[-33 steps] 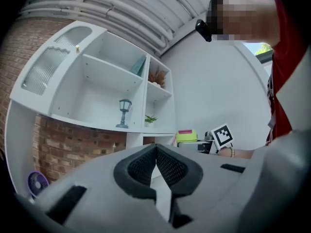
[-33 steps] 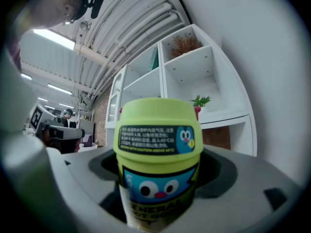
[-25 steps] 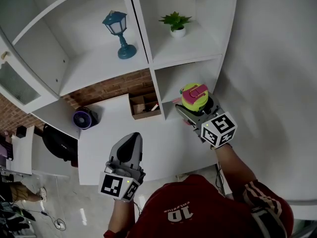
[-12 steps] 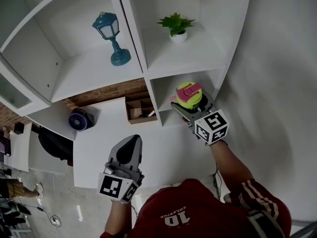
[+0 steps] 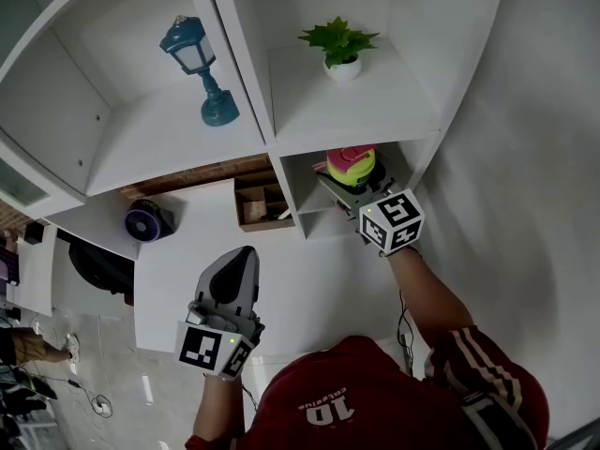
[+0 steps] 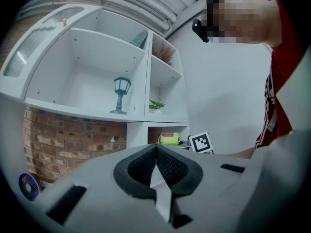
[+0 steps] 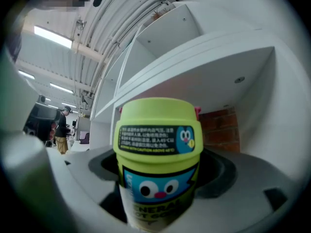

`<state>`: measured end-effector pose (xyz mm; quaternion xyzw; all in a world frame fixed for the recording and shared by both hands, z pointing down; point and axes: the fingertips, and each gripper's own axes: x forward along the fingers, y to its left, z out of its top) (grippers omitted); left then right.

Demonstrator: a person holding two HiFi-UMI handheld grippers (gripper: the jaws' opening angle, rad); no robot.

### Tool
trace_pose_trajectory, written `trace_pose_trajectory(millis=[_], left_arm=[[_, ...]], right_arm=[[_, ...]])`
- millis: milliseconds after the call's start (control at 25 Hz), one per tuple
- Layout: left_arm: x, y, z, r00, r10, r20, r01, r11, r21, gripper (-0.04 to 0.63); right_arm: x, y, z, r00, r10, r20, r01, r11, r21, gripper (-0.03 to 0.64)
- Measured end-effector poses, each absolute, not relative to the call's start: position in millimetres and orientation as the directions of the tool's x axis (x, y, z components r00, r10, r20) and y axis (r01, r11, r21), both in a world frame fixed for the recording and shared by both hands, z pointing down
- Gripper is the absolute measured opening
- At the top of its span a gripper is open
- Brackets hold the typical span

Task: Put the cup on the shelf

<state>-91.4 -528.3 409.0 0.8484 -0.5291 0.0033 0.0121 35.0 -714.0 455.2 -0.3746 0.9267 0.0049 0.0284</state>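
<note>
A lime-green cup with a pink lid flap and a blue cartoon face sits between the jaws of my right gripper, which is shut on it. The cup is inside the mouth of the lower right shelf compartment, under the upper shelf board. In the left gripper view the cup shows far off beside the right gripper's marker cube. My left gripper hangs low over the white desk, shut, with nothing held.
A teal lantern stands on the upper left shelf and a small potted plant on the upper right one. A cardboard box and a purple fan sit on the desk by the brick wall.
My right gripper has carried the cup up and forward, from in front of the shelf into the lower right compartment's opening. The left gripper has barely shifted.
</note>
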Motion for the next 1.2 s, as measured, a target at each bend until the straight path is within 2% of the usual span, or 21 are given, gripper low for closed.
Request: trace_pose_trajectory(millis=[640, 1200], left_arm=[[-100.9, -547.1, 419.5, 0.396, -0.917, 0.058, -0.918, -0.395, 0.023, -0.002], [-106.8, -548.6, 429.8, 0.396, -0.916, 0.068, -0.918, -0.394, 0.040, -0.001]], right_arm=[[31.9, -782.9, 476.5, -0.690, -0.722, -0.057, -0.722, 0.692, -0.011, 0.414], [28.0, -786.3, 481.0, -0.705, -0.706, -0.068, -0.708, 0.706, 0.014, 0.408]])
